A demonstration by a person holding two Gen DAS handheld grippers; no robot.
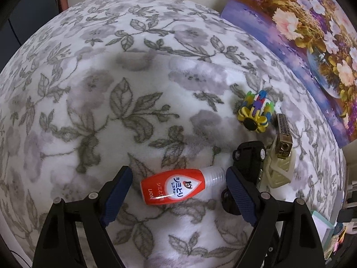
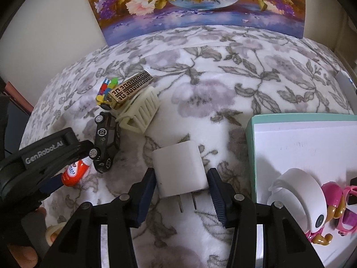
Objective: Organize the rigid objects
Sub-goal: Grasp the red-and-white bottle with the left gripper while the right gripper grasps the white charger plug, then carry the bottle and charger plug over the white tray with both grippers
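A red bottle with a clear cap lies on its side on the floral blanket. My left gripper is open and points down over it, one finger on each side and neither pad touching. The same red bottle shows at the left of the right wrist view, half hidden by the left gripper's body. A white plug charger lies with its prongs towards the camera. My right gripper is shut on it, both pads against its sides.
A black toy car, a cream lattice piece, a gold patterned case and a colourful block toy are clustered together. A teal-edged white box at right holds a white round object and a pink toy. A flower painting leans behind.
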